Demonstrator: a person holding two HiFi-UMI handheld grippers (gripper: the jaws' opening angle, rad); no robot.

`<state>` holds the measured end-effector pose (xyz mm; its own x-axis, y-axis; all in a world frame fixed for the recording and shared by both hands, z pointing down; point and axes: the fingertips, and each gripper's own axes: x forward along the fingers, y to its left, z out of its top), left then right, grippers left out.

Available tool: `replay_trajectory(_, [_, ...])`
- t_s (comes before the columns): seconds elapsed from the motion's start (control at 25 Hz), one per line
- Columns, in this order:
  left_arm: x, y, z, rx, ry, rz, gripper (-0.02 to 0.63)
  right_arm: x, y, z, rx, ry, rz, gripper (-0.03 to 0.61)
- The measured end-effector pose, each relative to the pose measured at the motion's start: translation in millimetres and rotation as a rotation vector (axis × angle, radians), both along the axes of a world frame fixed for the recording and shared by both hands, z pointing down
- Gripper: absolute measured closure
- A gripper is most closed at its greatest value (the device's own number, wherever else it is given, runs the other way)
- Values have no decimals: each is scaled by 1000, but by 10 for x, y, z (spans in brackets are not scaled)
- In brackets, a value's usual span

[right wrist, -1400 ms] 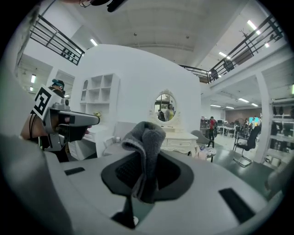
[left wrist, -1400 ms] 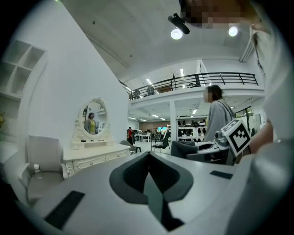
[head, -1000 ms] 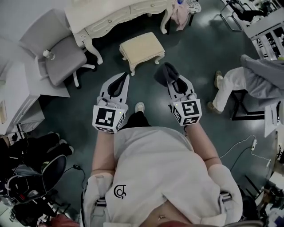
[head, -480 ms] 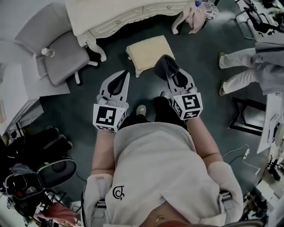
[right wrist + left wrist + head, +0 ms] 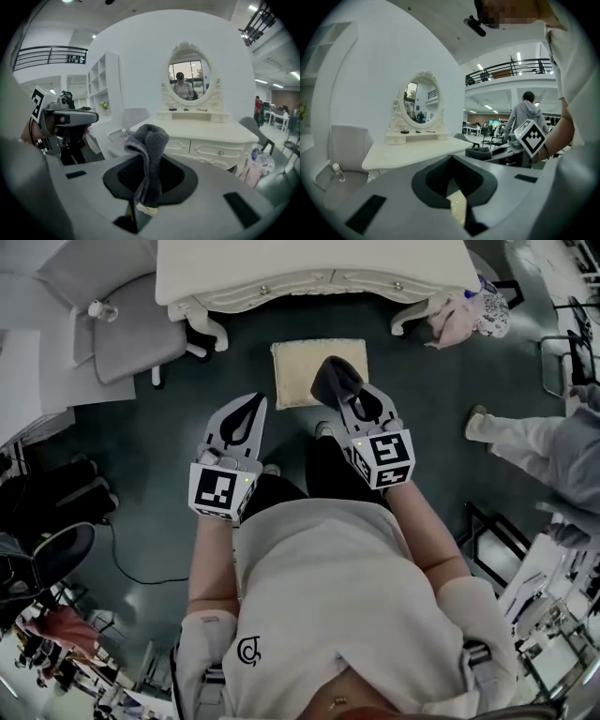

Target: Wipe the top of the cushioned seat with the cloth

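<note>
The cream cushioned seat (image 5: 305, 371) stands on the dark floor just ahead of both grippers. My right gripper (image 5: 342, 397) is shut on a dark grey cloth (image 5: 333, 379), which hangs bunched over the seat's right part as seen from the head view; contact cannot be judged. In the right gripper view the cloth (image 5: 149, 154) sticks up from between the jaws. My left gripper (image 5: 247, 413) is shut and holds nothing, left of and nearer than the seat. A sliver of the seat (image 5: 457, 206) shows through the left gripper's (image 5: 452, 157) jaw opening.
A white dressing table (image 5: 309, 273) with an oval mirror (image 5: 189, 79) stands right behind the seat. A grey office chair (image 5: 127, 324) is at the back left. A person's legs (image 5: 525, 442) are to the right. Pink cloth (image 5: 464, 315) hangs by the table's right leg.
The person has stepped toward the seat, which now lies straight in front of the grippers. The cloth in the right gripper has come over the seat's right part.
</note>
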<state>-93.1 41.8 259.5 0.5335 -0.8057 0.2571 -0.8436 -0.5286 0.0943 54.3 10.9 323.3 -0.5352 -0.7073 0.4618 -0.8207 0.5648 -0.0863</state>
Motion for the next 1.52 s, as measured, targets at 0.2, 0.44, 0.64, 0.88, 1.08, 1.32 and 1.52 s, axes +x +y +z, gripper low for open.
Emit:
replay_trajectory(0.2, [199,-491,188,-6,18,-97,601,95,-601,444,-103,22,-91,505])
replay_trajectory(0.44, [238,-849,534,-19,39,-134,601,-78,-1034,1011,-166,39,-165,505])
replay_trajectory(0.64, [82,-1072,1056,-68,91,-150,601,-357,-1214,1807,-236,97,-221,503])
replay_trajectory(0.88, [-218,-1209,1752,-108,114,-182,601,-637,-1375,2815,-332,126,-207,503])
replay_trajectory(1.08, [-303,-1220,2445,-162,144,-190,601,-875,-1404,3538,-408,147,-225,503])
replay_trajectory(1.32, [-250,-1049,3136,-238,192,-182,601,-1122,-1374,4124,-491,123,-274,503])
replay_trajectory(1.52, [-273,-990,3455,-273,208,-194,601,-1197,-1454,4405,-503,163,-273,503])
